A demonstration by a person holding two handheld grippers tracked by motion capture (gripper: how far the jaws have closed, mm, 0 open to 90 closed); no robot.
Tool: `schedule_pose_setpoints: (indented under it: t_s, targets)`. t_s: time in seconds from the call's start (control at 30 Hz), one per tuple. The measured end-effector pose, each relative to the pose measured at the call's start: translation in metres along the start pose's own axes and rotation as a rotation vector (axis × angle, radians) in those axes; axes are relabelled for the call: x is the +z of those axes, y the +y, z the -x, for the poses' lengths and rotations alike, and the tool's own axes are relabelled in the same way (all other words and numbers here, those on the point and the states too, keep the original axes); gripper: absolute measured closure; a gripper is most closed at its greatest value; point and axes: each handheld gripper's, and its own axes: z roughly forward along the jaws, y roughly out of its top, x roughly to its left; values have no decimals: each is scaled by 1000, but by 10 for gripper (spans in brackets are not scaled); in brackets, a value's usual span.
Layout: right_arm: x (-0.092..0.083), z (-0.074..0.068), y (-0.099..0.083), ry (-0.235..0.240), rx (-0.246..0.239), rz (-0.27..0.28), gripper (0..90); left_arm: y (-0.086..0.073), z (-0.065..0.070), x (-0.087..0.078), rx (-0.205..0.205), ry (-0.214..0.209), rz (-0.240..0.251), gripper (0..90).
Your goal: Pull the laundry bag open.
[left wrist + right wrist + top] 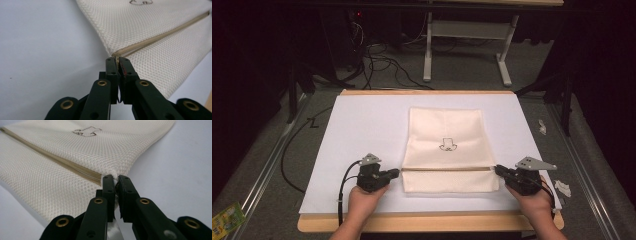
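Tools first: your left tool [398, 172] lies low on the desk [362, 130] with its jaws closed on the zipper end at the left edge of the cream mesh bag [446, 131]. In the left gripper view [116, 60] the two black jaws stand pinched together, with the tip of the tan zipper [160, 37] caught between them, and the bag stretches away toward 1 o'clock.

Your right tool [498, 170] mirrors it at the bag's right edge. In the right gripper view [115, 178] its jaws are clamped on a small bunch of the mesh at the corner where the zipper [62, 162] ends, and the bag [82, 157] spreads away toward 11 o'clock.

Seen from above, the bag lies flat near the middle of the white desk surface, between your two tools; its zipper line [447, 169] runs straight from one tool to the other. Most of the bag, with a small dark printed figure [447, 145], lies at 12 o'clock from that line, and a narrower strip lies on your side at 6 o'clock. From the left tool, the bag sits at 3 o'clock; from the right tool, at 9 o'clock.
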Motion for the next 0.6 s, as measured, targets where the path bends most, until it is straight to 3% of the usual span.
schedule_pose_setpoints:
  t_s: [0.1, 0.27, 0.47, 0.5, 0.53, 0.57, 0.6]
  targets:
    - [1, 5, -3, 3, 36, -8, 851, -1, 3, 1, 13, -16, -10, 873]
    - [0, 7, -6, 3, 33, -9, 847, -2, 9, 4, 53, 10, -32, 871]
    - [1, 9, -7, 12, 47, -10, 810, -3, 9, 4, 64, 16, -25, 827]
    - [1, 10, -8, 22, 57, -4, 715, -2, 7, 1, 77, 16, 1, 771]
    - [1, 10, -8, 22, 57, -4, 715, -2, 7, 1, 77, 16, 1, 712]
    - [-1, 11, -7, 7, 71, 32, 535, -1, 6, -3, 94, 44, 44, 640]
    - [-3, 11, -6, -1, 80, 50, 444, 0, 5, -6, 108, 62, 71, 582]
